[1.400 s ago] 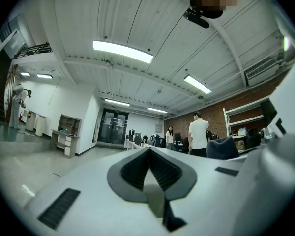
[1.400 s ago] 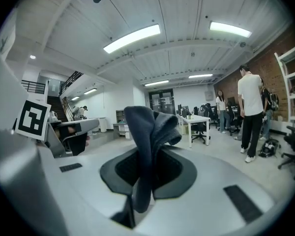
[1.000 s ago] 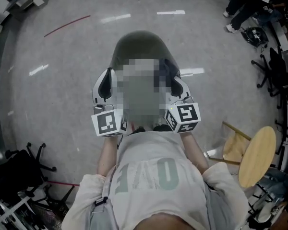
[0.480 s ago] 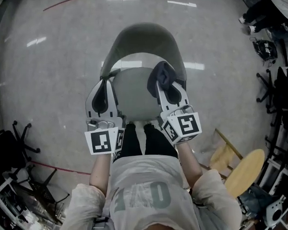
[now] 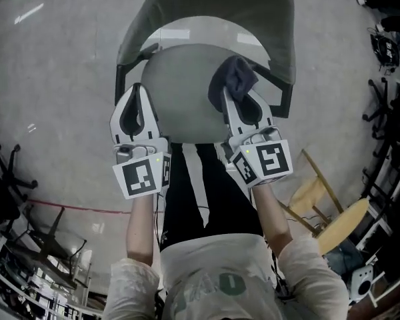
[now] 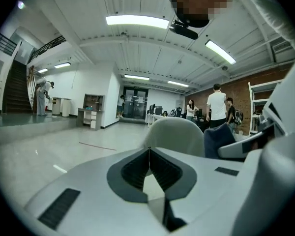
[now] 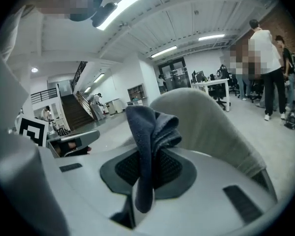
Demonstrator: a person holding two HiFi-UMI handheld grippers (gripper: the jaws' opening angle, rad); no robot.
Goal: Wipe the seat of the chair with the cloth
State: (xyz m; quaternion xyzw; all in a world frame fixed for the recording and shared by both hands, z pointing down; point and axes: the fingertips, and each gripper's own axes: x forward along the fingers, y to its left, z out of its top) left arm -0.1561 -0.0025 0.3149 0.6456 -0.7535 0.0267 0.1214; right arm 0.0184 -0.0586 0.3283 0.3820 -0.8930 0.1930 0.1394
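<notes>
A grey chair stands in front of me, its round seat (image 5: 180, 92) below the curved backrest (image 5: 213, 12). My right gripper (image 5: 232, 93) is over the seat's right side, shut on a dark blue cloth (image 5: 240, 75). In the right gripper view the cloth (image 7: 150, 129) sticks up folded from the closed right gripper (image 7: 146, 168), with the backrest (image 7: 211, 127) behind it. My left gripper (image 5: 135, 92) is over the seat's left edge, shut and empty. In the left gripper view its tips (image 6: 148, 152) meet, with the backrest (image 6: 177, 134) and cloth (image 6: 216, 139) beyond.
A round wooden stool (image 5: 340, 225) stands at the right near my elbow. Black chair bases (image 5: 10, 172) and racks crowd the lower left. A red line (image 5: 73, 209) crosses the floor. People (image 7: 263, 68) stand by desks far behind the chair.
Both grippers have moved forward from the seat's near edge to over the seat. The chair now sits closer and higher in the head view. The cloth stays in the right gripper.
</notes>
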